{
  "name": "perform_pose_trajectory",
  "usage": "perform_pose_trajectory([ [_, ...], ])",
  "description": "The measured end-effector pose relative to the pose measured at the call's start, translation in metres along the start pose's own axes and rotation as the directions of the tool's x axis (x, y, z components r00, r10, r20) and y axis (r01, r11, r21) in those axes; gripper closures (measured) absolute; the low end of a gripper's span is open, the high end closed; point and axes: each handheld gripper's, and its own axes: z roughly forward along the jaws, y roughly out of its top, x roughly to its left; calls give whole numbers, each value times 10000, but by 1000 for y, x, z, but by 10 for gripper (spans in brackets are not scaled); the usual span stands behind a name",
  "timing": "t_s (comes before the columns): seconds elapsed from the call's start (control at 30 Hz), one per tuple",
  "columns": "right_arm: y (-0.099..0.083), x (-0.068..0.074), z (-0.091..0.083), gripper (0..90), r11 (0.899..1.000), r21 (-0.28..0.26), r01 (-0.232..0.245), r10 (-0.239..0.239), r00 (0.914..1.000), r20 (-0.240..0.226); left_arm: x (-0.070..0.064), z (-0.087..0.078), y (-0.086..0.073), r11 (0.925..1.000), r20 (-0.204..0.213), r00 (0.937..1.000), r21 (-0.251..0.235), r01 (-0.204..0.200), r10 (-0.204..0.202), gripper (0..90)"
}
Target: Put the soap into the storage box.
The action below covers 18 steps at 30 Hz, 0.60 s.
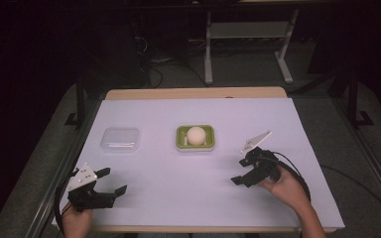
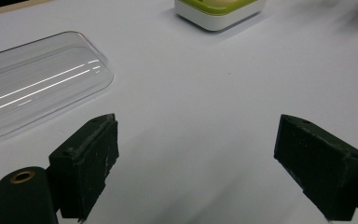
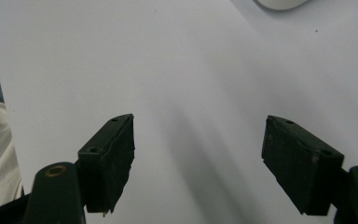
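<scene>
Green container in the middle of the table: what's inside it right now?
The green-rimmed rectangular container holds one pale, cream-coloured round ball, uncovered. The floor of the container beneath the ball is hidden. The clear plastic lid lies apart, to its left.

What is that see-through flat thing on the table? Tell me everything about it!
It is a clear lid, plastic by its look, shaped as a rectangle with rounded corners and a shallow raised rim. It lies flat on the white table, with streaks of light shining on its top. It sits apart to the left of the green box that holds a pale ball. Nothing touches it except the table. The open left gripper is held nearby, short of it.
</scene>
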Motion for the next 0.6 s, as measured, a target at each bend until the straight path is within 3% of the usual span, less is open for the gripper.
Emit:
perform_pose_trajectory([
  [0.6, -35, 9, 0, 248, 9991, -148, -405, 406, 9992, 31, 0, 1, 1, 10000, 71, 10000, 81, 6, -7, 130],
])
